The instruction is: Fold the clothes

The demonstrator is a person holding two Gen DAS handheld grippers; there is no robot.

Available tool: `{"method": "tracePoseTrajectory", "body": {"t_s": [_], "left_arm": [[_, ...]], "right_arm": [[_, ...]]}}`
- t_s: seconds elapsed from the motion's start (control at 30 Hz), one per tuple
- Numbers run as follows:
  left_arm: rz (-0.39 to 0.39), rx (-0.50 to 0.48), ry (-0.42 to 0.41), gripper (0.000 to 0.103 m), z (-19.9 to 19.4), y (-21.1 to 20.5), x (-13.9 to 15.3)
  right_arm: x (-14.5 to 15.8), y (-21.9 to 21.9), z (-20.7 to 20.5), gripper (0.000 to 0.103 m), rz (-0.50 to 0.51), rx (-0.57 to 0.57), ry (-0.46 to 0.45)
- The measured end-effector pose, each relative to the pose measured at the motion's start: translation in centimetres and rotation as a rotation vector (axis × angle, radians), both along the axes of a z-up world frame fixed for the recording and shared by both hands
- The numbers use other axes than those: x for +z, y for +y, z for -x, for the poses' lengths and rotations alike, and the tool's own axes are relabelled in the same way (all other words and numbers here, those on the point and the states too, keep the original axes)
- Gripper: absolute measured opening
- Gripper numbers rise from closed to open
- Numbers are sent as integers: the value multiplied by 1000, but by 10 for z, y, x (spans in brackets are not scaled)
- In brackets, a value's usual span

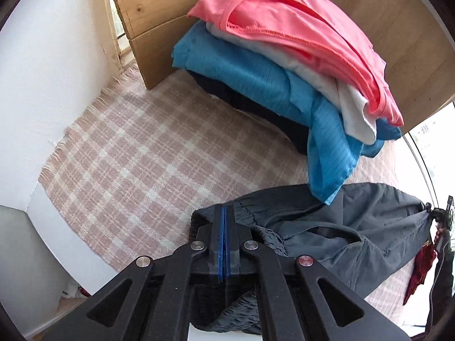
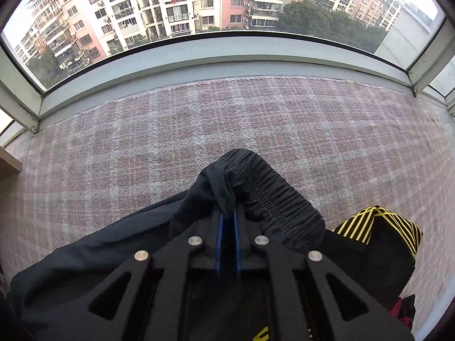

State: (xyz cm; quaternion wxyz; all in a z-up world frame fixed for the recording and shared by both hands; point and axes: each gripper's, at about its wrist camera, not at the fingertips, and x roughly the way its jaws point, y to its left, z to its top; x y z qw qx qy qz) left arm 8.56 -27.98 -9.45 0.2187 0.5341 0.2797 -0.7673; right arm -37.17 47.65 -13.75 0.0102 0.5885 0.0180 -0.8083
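Left gripper (image 1: pixel 224 213) pressed fully together at near-centre, pads pinched on the elastic waistband edge of the dark grey shorts (image 1: pixel 349 227); fabric visible bunched under and around the jaws. Right gripper (image 2: pixel 227 216) nearly together, clamped on a fold of the same shorts (image 2: pixel 85 255) just beside the gathered waistband (image 2: pixel 273 193). Shorts on the pink checked blanket (image 1: pixel 128 153), near edge, spread toward the right. Stack of folded clothes, coral top (image 1: pixel 298 28) over white and blue layers, far behind by the wooden panel (image 1: pixel 159 17). Black-and-yellow garment (image 2: pixel 378 227) near right, touching the shorts. Probable step: holding both waistband corners to stretch flat. Advice: keep both pinches firm, pull waistband taut and level, lay clear of the blue layer overhanging the shorts, avoid dragging the yellow-striped piece along.
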Motion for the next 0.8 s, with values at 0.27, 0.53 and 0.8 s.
{"method": "tracePoseTrajectory", "body": {"t_s": [0.27,0.53,0.8], "left_arm": [[227,-781,-24,41,67,174,42],[240,-1198,-288,38,134,238,-34],[148,-1126,-302,2,133,220,-35]], "right_arm": [[6,9,-11,19,30,-2,-7],[-10,12,-15,19,28,1,-26],[-8,19,-4,19,31,0,-16]]}}
